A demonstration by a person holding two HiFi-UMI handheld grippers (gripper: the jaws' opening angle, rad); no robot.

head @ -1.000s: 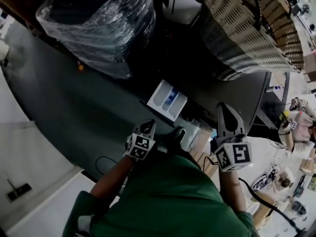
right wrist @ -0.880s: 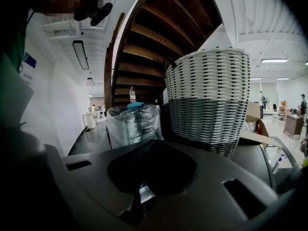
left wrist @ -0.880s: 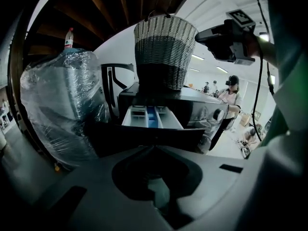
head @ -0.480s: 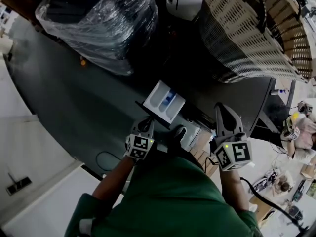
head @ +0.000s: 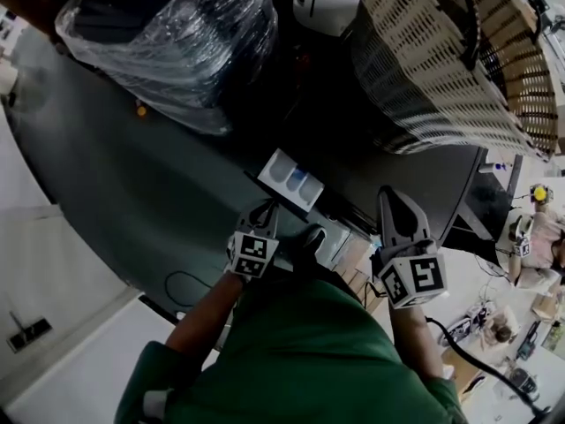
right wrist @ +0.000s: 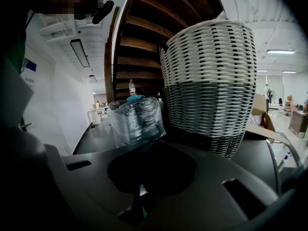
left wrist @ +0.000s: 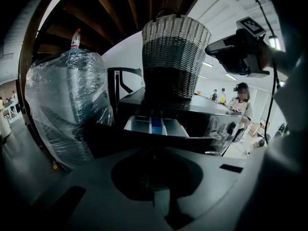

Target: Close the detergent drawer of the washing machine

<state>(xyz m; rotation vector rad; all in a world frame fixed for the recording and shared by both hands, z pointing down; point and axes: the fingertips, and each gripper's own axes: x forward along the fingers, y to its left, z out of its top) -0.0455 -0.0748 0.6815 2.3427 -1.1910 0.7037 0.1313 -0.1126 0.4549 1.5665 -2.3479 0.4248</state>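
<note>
The white detergent drawer (head: 290,180) with a blue middle compartment sticks partway out of the dark washing machine (head: 415,170). My left gripper (head: 265,210) is shut, and its tips rest against the drawer's dark front panel. In the left gripper view the drawer (left wrist: 156,127) lies straight ahead, just past the left gripper (left wrist: 154,150). My right gripper (head: 393,203) is shut on nothing and hangs over the machine's front right, apart from the drawer. In the right gripper view the right gripper (right wrist: 144,170) points towards the basket.
A tall woven laundry basket (head: 441,60) stands on the machine's top. A large plastic-wrapped bundle (head: 177,42) sits on the dark floor to the left. Cardboard boxes (head: 357,259) lie below the machine's front. People stand at the far right (head: 538,237).
The drawer has slid further into the machine and shows less of its length. My left gripper has moved forward with it. The right gripper has barely moved.
</note>
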